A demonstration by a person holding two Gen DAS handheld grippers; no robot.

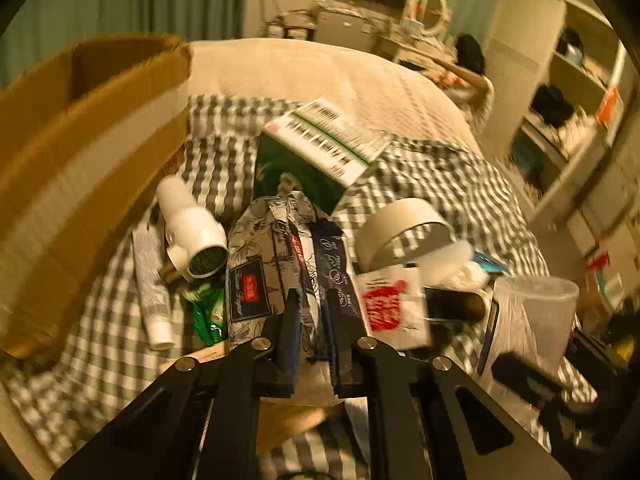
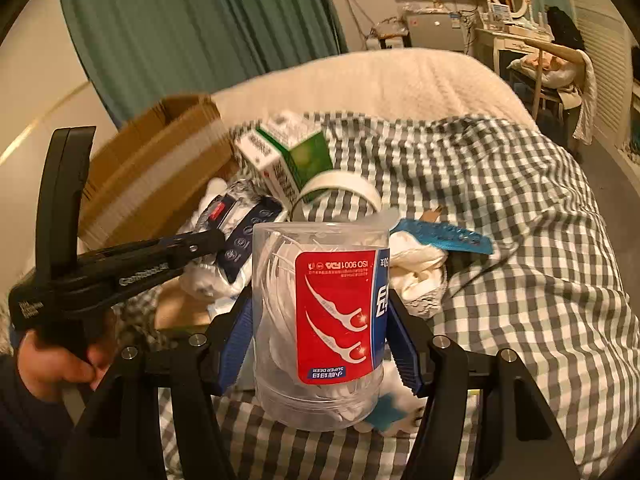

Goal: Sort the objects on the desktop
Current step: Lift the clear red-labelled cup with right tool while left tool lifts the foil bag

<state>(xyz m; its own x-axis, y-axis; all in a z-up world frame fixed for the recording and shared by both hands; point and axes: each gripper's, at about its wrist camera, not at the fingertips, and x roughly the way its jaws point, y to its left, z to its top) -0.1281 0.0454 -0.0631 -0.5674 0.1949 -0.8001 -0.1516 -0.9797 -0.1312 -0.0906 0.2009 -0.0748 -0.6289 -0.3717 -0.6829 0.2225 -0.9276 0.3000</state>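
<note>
The right gripper (image 2: 320, 344) clamps the floss-pick jar (image 2: 320, 320); the left gripper (image 1: 312, 328) pinches the patterned packet (image 1: 276, 248) near the cardboard box (image 1: 80, 152). Hasty swinging could shake either loose.

My left view was smeared by motion blur, so the cardboard box (image 1: 80, 152) ran off the frame edge, and the pouch (image 1: 276, 264) print was unreadable.

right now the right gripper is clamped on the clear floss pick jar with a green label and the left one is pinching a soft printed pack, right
Not quite. The floss pick jar has a red label, not green; the right wrist view shows it between the blue pads of the right gripper. The rest holds: the left gripper is pinching the soft printed pack.
</note>
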